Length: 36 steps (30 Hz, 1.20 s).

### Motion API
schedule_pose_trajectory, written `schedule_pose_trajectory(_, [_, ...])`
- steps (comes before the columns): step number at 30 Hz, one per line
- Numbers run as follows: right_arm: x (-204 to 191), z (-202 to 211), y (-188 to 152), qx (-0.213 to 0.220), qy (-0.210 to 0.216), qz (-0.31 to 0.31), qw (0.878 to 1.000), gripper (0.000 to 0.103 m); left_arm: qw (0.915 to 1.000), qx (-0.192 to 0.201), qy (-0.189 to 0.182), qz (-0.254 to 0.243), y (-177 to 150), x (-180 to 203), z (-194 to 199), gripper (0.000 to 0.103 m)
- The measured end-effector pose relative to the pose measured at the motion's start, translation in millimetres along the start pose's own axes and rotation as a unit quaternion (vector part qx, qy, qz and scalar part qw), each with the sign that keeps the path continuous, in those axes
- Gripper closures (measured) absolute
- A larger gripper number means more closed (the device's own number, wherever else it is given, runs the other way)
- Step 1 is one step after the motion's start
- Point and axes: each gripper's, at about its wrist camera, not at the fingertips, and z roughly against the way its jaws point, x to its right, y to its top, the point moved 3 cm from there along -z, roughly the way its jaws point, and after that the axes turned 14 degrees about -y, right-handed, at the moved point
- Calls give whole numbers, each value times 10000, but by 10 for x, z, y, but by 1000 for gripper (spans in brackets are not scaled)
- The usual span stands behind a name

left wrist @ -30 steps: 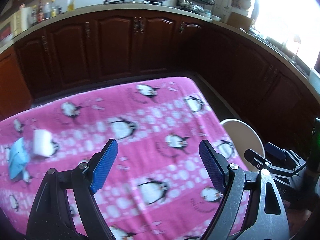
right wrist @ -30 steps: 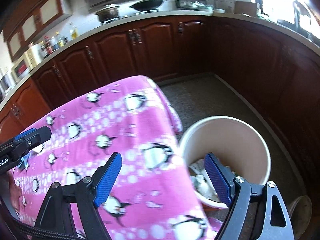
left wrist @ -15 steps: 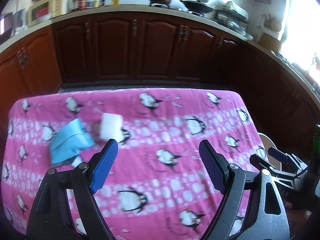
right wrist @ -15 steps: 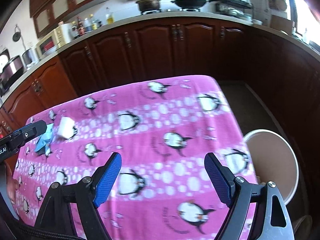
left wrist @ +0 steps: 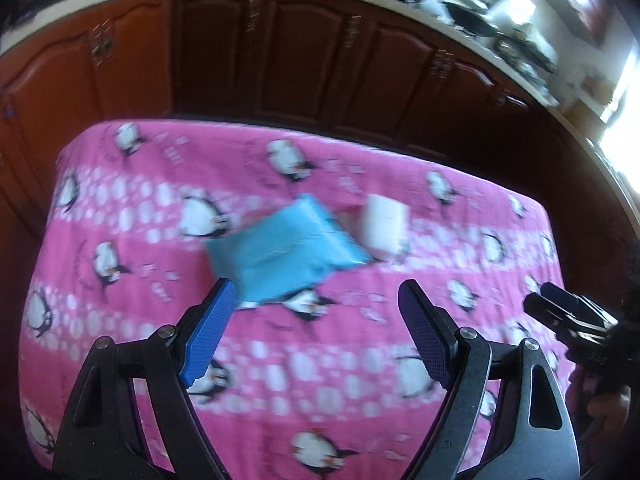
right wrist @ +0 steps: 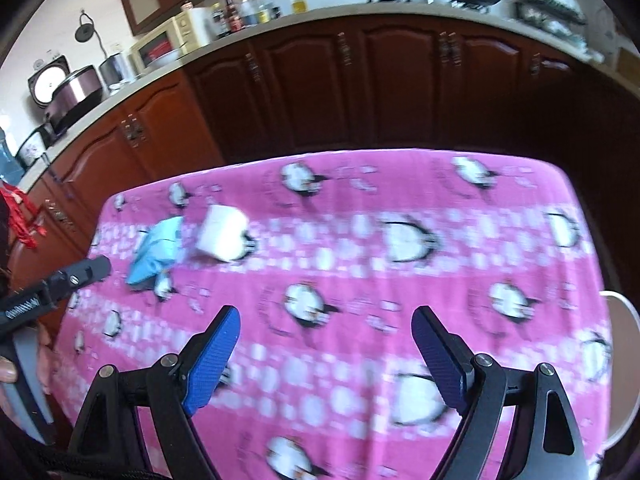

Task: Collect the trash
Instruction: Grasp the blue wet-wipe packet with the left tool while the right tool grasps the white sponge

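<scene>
Two pieces of trash lie side by side on the pink penguin tablecloth (left wrist: 132, 208): a crumpled light-blue packet (left wrist: 284, 248) and a white tissue pack (left wrist: 384, 224). My left gripper (left wrist: 316, 286) is open and hovers just in front of the blue packet, nothing between its blue pads. In the right wrist view the blue packet (right wrist: 158, 250) and the white pack (right wrist: 222, 232) sit far left on the cloth. My right gripper (right wrist: 325, 312) hangs over the cloth's middle, its jaws opening with nothing in them.
A white bin's rim (right wrist: 624, 308) peeks past the table's right edge. Dark wooden cabinets (right wrist: 380, 80) run behind the table, with pots, bottles and a microwave on the counter. The other gripper's tip (left wrist: 560, 312) shows at the right edge of the left wrist view.
Both grippers have swung left, away from the bin and across the table. The blue packet and white pack moved from the far left toward the centre of the left wrist view.
</scene>
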Motion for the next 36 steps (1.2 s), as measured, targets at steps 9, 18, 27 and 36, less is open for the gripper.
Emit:
schedule_pose_trajectory(9, [-745,-630,429,-526,628,119,9966,18,9960,-191,-298,820,284,-617,-304,19])
schedule_pose_trajectory(18, [-1225,-1289,705,-1150,1004,-55,9883,35,9961,-638,-605,-110,453,-716,-369,16])
schedule_pose_trajectory(27, [-1284,-1450,671,-1214,1115,61,9863,67,9832,-1259,-1019,-840,502,-579,-733,16])
schedule_pose_trajectory(36, [-799,-960,588,-756,805,275,9935,67,9725,-1821,-973,-1081,323,-317,-1024,40])
